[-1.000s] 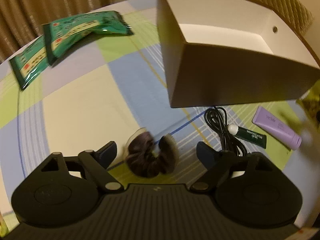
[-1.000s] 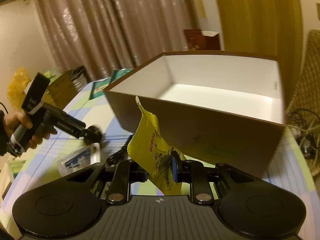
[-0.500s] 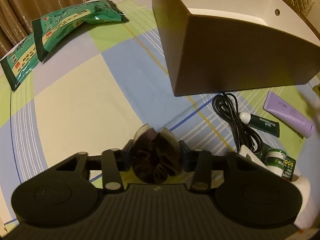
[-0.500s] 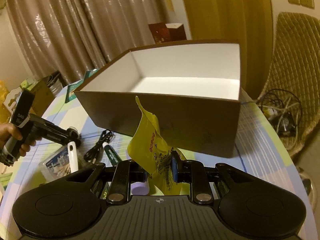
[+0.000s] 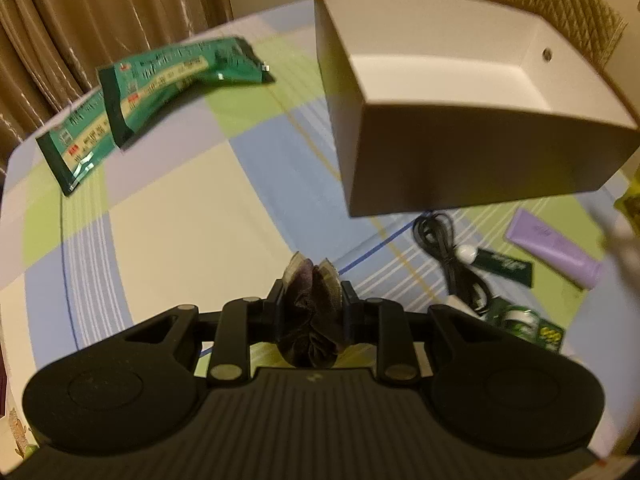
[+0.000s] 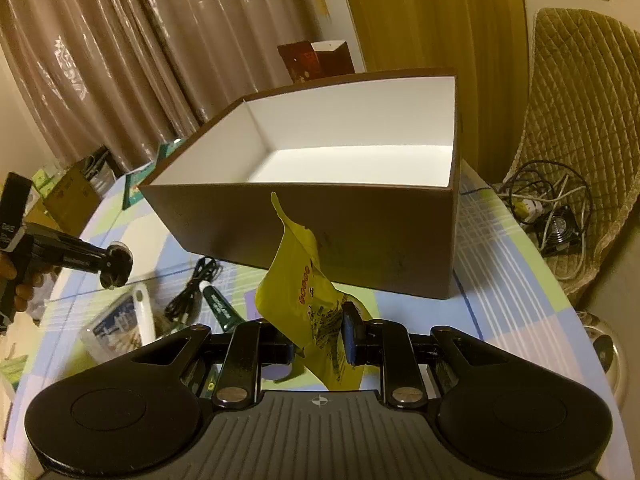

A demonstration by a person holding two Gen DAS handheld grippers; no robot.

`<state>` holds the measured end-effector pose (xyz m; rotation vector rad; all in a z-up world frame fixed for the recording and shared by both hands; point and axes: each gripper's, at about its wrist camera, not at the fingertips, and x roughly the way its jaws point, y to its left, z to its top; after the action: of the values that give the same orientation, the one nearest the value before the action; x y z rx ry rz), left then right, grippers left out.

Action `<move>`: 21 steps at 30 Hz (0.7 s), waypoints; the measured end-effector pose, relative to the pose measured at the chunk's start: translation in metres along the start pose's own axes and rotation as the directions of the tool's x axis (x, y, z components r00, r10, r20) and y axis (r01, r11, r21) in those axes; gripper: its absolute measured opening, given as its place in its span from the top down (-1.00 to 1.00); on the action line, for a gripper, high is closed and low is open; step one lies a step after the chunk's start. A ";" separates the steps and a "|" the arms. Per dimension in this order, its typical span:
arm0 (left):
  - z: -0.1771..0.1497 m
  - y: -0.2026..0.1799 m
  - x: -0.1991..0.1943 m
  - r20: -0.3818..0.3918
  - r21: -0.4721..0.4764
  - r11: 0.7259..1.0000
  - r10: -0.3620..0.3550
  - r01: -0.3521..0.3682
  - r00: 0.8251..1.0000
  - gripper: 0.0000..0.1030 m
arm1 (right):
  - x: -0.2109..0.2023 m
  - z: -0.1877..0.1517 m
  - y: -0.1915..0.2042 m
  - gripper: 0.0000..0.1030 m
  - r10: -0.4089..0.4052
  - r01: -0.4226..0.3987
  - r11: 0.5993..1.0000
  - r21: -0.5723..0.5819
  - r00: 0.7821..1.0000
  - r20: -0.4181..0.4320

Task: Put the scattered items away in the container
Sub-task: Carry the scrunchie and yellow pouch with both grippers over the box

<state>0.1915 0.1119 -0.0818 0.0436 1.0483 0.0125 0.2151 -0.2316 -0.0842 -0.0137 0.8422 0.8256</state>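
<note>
The brown box point(image 5: 460, 176) with a white, empty inside stands on the checked tablecloth; it also shows in the right wrist view point(image 6: 360, 232). My left gripper point(image 5: 312, 300) is shut on a dark purple scrunchie point(image 5: 310, 312), lifted above the cloth, left of and nearer than the box. My right gripper point(image 6: 320, 336) is shut on a yellow packet point(image 6: 308, 296), held above the table just short of the box's near wall.
Two green packets point(image 5: 160, 80) lie at the far left. A black cable point(image 5: 444, 248), green lip balm point(image 5: 500, 264), purple tube point(image 5: 552, 248) and small green jar point(image 5: 520, 320) lie in front of the box. A clear plastic case point(image 6: 116, 324) lies left. A chair point(image 6: 580, 120) stands right.
My left gripper shut on the scrunchie and lifted it off the cloth. My right gripper rose with the yellow packet and swung to face the box more squarely.
</note>
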 end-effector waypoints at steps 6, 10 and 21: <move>0.005 -0.011 -0.036 0.079 0.007 1.000 -0.007 0.007 0.997 0.57 | -0.017 0.013 0.000 0.63 0.044 -0.044 0.999 0.021 0.999 0.030; 0.015 -0.022 -0.058 0.132 0.021 0.999 -0.029 0.026 0.991 0.57 | -0.029 0.028 -0.004 0.63 0.090 -0.092 0.995 0.046 0.995 0.053; 0.075 -0.066 -0.084 0.245 0.093 0.992 -0.100 0.080 0.964 0.56 | -0.037 0.103 -0.006 0.63 0.124 -0.113 0.989 -0.095 0.985 0.122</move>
<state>0.2137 0.0416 0.0254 0.0707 0.7974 -0.1167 0.2723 -0.2265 0.0093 0.0122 0.6908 0.9654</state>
